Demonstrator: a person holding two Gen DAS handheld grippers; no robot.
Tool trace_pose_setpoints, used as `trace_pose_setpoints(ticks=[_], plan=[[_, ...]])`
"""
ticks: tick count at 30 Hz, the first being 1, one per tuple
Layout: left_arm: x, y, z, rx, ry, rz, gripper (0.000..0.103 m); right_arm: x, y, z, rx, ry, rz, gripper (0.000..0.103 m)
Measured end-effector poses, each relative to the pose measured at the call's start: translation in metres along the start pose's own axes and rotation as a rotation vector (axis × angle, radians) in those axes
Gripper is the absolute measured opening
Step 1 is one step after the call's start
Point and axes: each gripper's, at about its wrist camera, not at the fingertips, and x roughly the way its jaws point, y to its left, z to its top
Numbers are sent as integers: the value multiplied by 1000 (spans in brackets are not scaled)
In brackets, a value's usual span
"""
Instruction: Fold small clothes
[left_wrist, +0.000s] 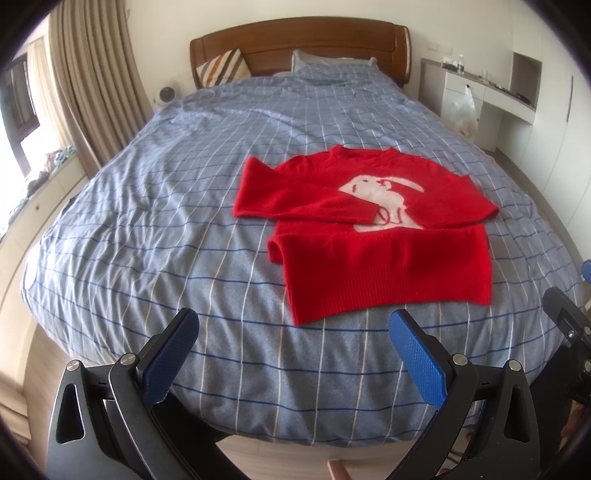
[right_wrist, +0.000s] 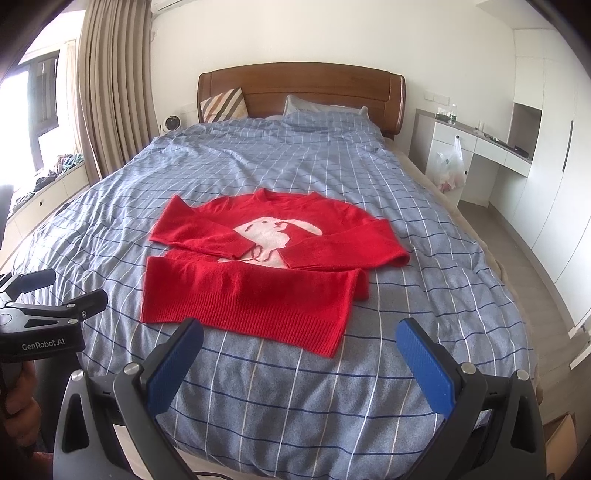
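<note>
A small red sweater (left_wrist: 369, 254) with a white rabbit on the chest lies flat on the blue checked bedspread (left_wrist: 166, 206). Both sleeves are folded in across the front, and its ribbed hem faces me. My left gripper (left_wrist: 295, 332) hangs open above the near end of the bed, just short of the hem, with nothing between its blue pads. In the right wrist view the sweater (right_wrist: 251, 284) lies just ahead, and my right gripper (right_wrist: 299, 343) is open and empty near the hem. The left gripper's body (right_wrist: 44, 321) shows at the left edge there.
A wooden headboard (right_wrist: 303, 88) and pillows stand at the far end. Curtains (right_wrist: 110, 92) and a window seat line the left side. White cabinets (right_wrist: 480, 162) with a hanging plastic bag (right_wrist: 448, 170) are on the right. Floor shows beyond the bed's right edge.
</note>
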Motion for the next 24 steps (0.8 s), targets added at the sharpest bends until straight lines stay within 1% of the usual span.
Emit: trace_pose_setpoints(ticks=[6,24], plan=[[0,0,0,0,3,1,103,4,-2,-1,4,31,2,103],[-2,-1,0,1,5,5,103,5,0,-2,4,54,-4,103]])
